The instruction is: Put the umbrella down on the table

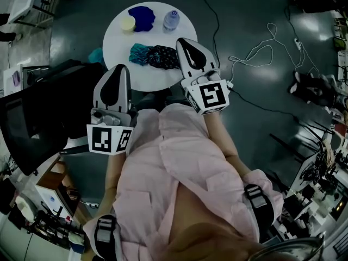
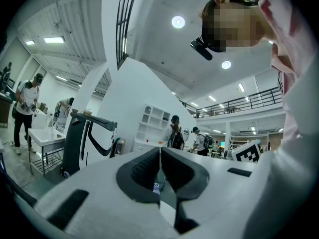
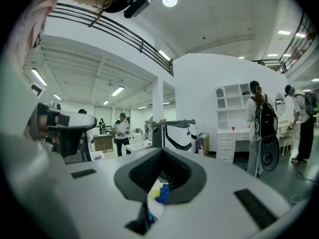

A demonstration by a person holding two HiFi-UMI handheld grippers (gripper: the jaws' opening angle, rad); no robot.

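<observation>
Lying folded on the round white table [image 1: 117,45], near its front edge, the umbrella [image 1: 155,56] shows as a short bundle, teal at its left end and dark and patterned at its right. Neither tool holds it. In the head view its right end runs in behind the right tool [image 1: 183,41], so where it stops cannot be made out, and no handle can be told apart in the dim picture.

The right tool's jaws are pressed together with nothing between them, as the right gripper view [image 3: 160,151] shows. That view looks out level across the room, and the tool's own body covers everything below. Only a scrap of yellow and blue [image 3: 160,193] shows through the slot under the jaws, too little to name.

The left tool [image 1: 119,68] sits over the table's left front rim, to the left of the umbrella. Its jaws are likewise closed tip to tip and empty in the left gripper view [image 2: 160,151].

Farther back on the table stand a yellow round thing [image 1: 128,24], a dark blue cloth [image 1: 142,16] and a clear bottle [image 1: 171,19]. The person's pink shirt [image 1: 179,156] hides the floor in front of the table, and a black chair [image 1: 32,124] is cut off at the left edge.
</observation>
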